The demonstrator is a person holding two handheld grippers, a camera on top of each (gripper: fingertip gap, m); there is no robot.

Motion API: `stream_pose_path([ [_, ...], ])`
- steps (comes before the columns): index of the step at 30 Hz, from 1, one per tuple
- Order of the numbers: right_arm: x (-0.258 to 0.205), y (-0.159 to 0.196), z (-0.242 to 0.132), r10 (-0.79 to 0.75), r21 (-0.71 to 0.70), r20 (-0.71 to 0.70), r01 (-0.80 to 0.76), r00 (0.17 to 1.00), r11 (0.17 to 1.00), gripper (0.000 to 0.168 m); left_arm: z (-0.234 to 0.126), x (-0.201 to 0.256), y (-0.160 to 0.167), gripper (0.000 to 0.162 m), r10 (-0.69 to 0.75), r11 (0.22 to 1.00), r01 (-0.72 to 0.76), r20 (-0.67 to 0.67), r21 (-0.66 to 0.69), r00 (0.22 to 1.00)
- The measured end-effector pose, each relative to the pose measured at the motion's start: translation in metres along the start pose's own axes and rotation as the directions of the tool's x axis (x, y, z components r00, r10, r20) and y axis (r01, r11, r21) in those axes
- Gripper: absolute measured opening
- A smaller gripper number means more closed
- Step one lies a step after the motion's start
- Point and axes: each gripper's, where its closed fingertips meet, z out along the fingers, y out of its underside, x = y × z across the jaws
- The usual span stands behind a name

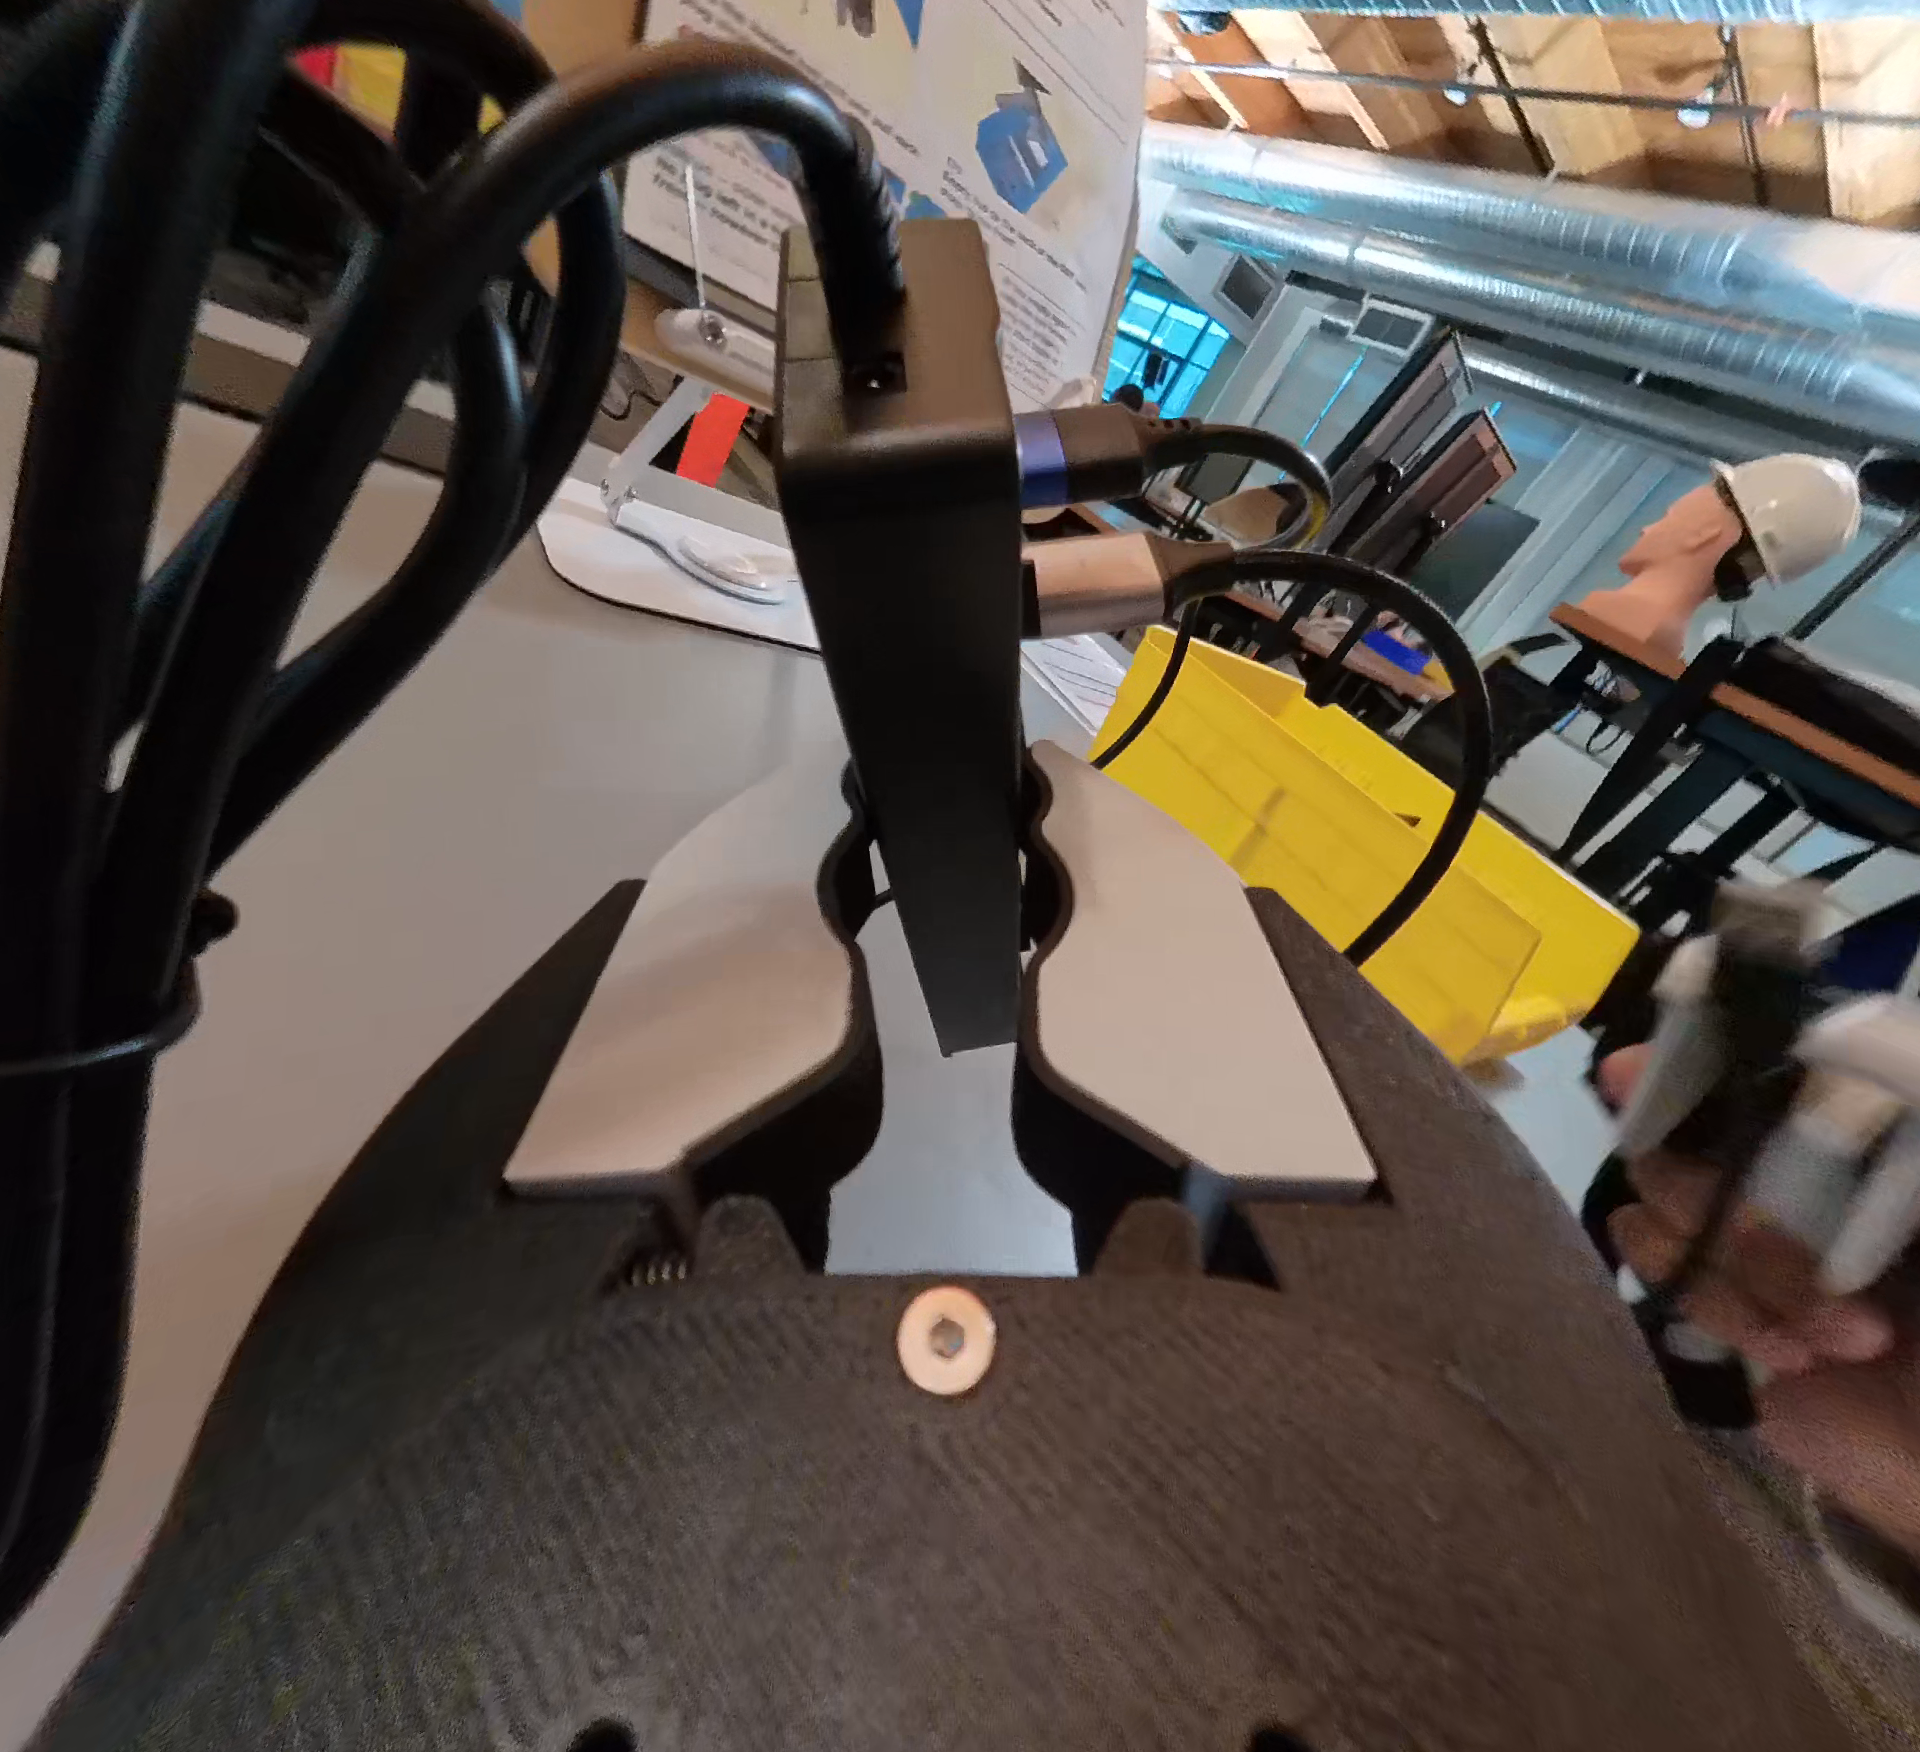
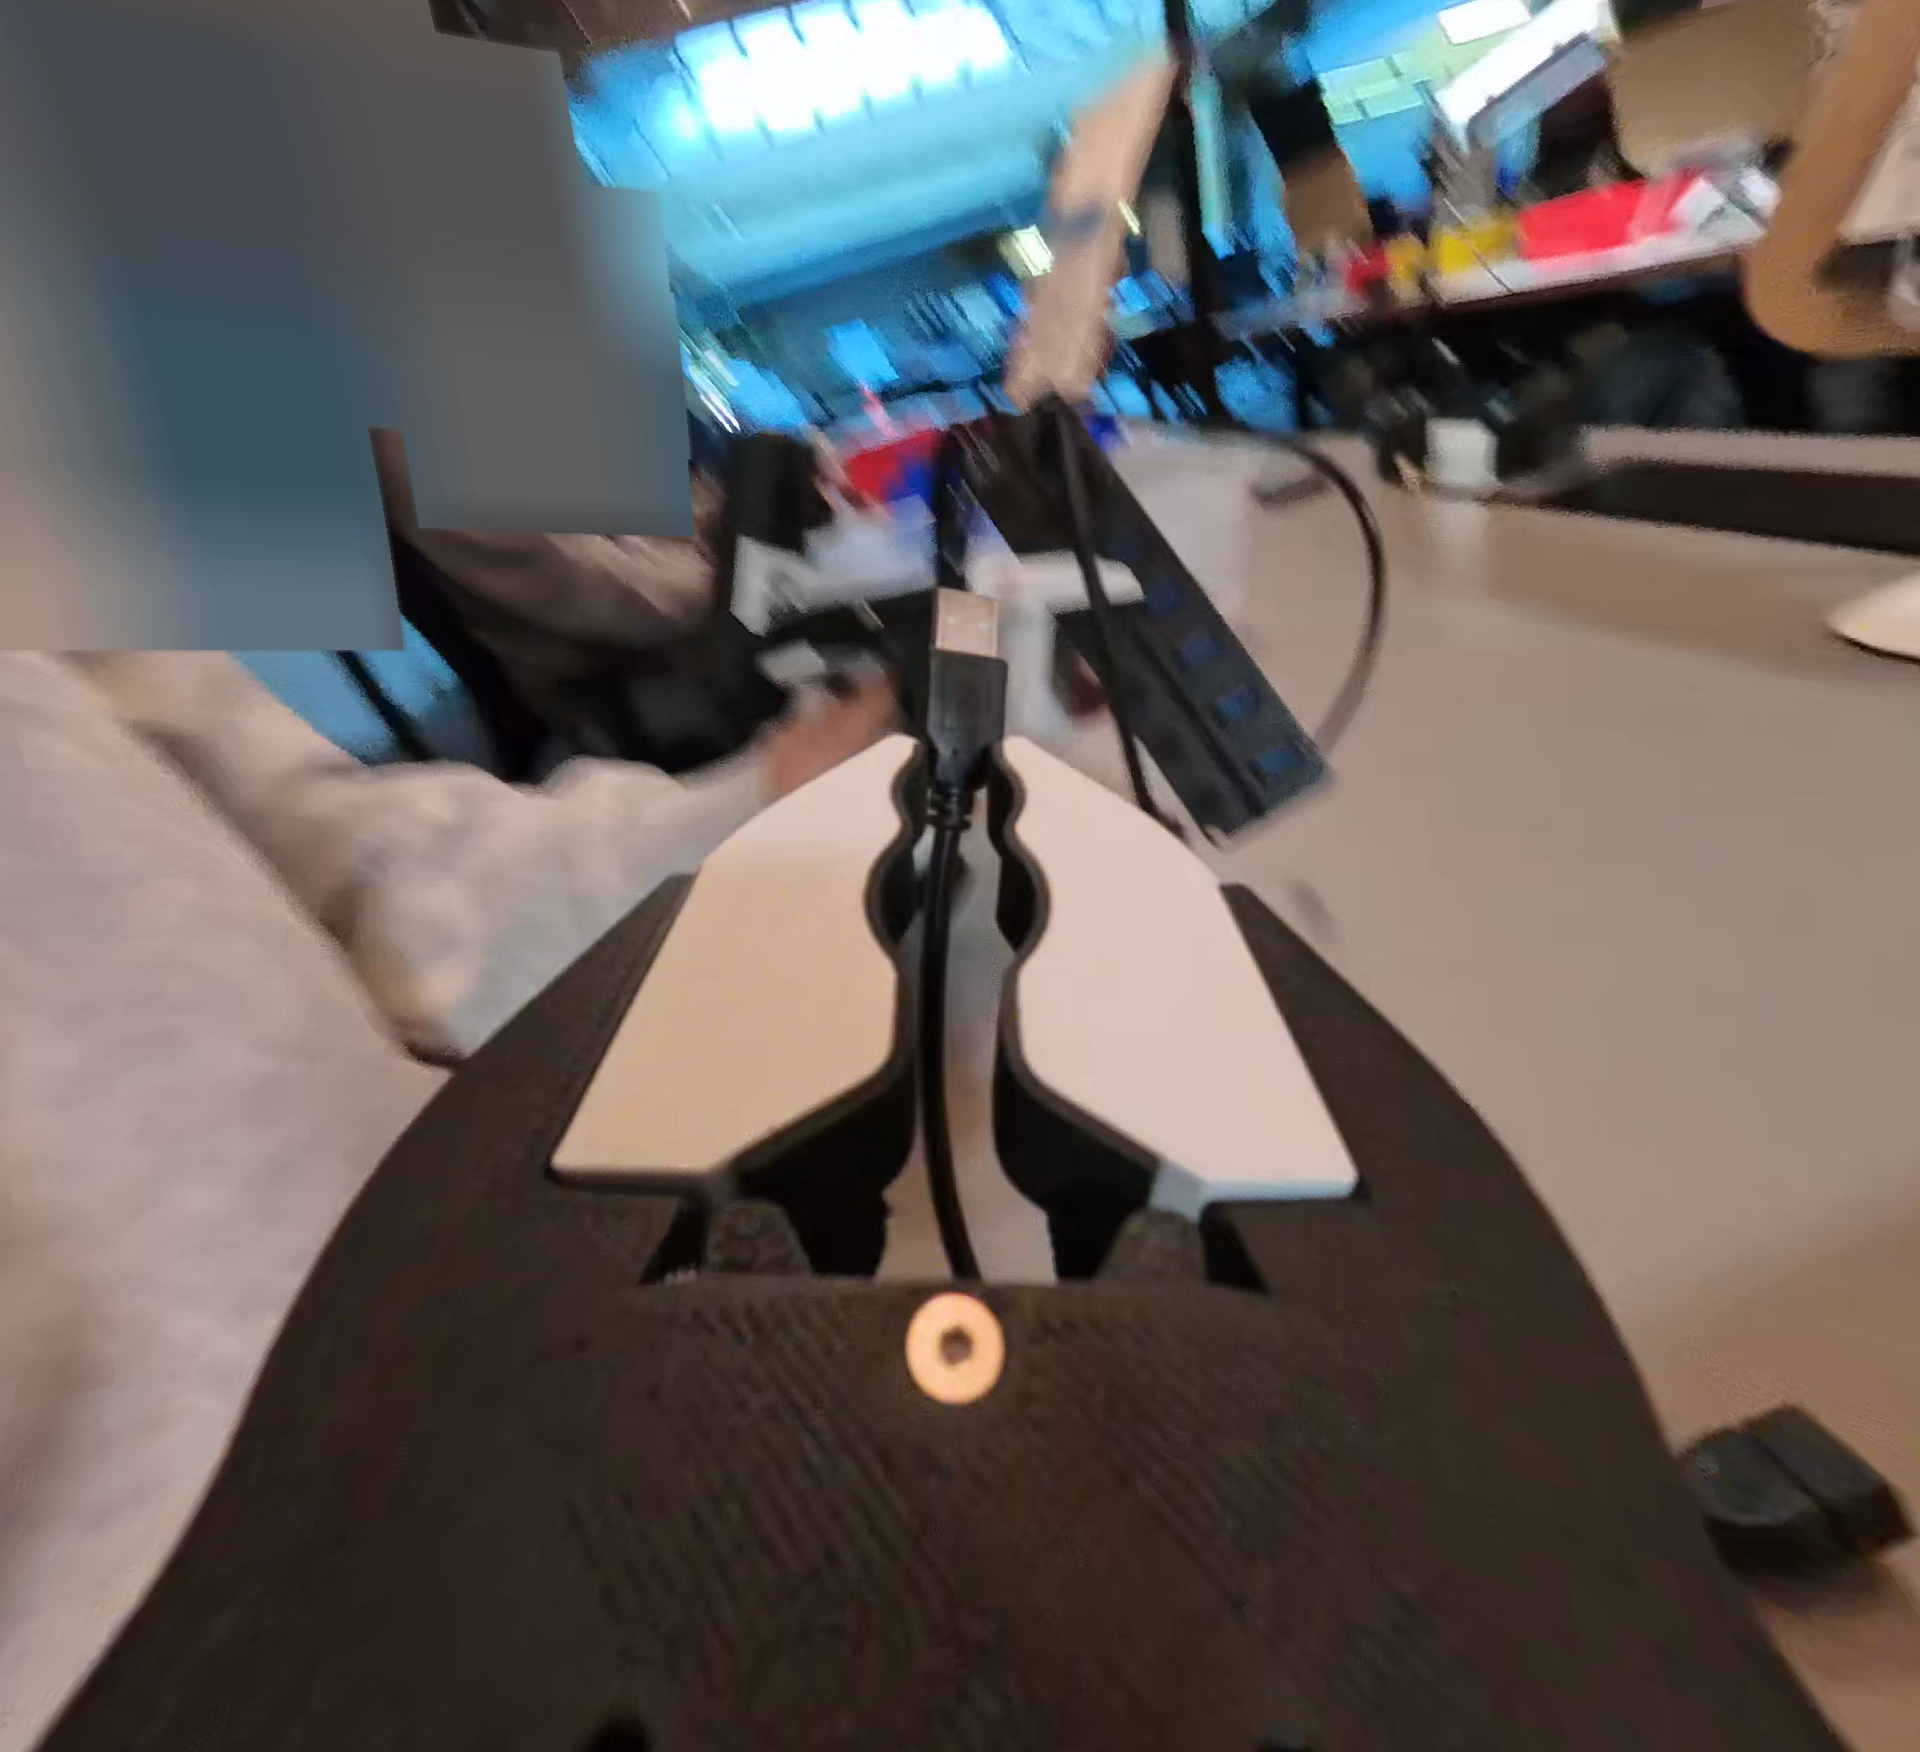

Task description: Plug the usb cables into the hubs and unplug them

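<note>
My left gripper [image 1: 940, 803] is shut on a long black USB hub [image 1: 904, 580] and holds it upright above the table. Two USB plugs sit in the hub's right side: one with a blue band [image 1: 1081, 461], one silver [image 1: 1107, 590]. The hub's own thick black cable [image 1: 665, 102] loops off its top to the left. My right gripper [image 2: 961, 767] is shut on a black USB cable plug [image 2: 966, 674], metal end pointing forward. The hub [image 2: 1184, 632] with blue ports shows ahead in the blurred right wrist view. The right gripper shows blurred in the left wrist view [image 1: 1745, 1079].
A yellow bin [image 1: 1351, 829] stands on the grey table [image 1: 416, 767] to the right of the hub. A white stand with an instruction sheet [image 1: 894, 40] is behind. A bundle of black cables [image 1: 94, 559] hangs at left. A small black object [image 2: 1787, 1494] lies at right.
</note>
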Motion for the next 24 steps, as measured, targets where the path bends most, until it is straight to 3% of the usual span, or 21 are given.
stream_pose_path([
  [2, -0.014, -0.025, -0.015, 0.091, 0.132, 0.137, -0.109, 0.986, 0.985, 0.01, 0.001, 0.007, 0.002, 0.024, 0.046, 0.999, -0.046, -0.017, -0.005, 0.999],
  [4, -0.02, -0.033, -0.024, 0.105, 0.17, 0.192, -0.138, 0.976, 0.976, 0.01, 0.002, 0.013, 0.004, 0.024, 0.065, 0.998, -0.065, -0.036, -0.012, 0.997],
  [24, -0.016, -0.017, -0.015, 0.142, 0.107, 0.193, -0.164, 0.971, 0.981, 0.01, 0.004, 0.021, 0.013, 0.024, 0.039, 0.998, -0.043, -0.083, -0.043, 0.996],
])
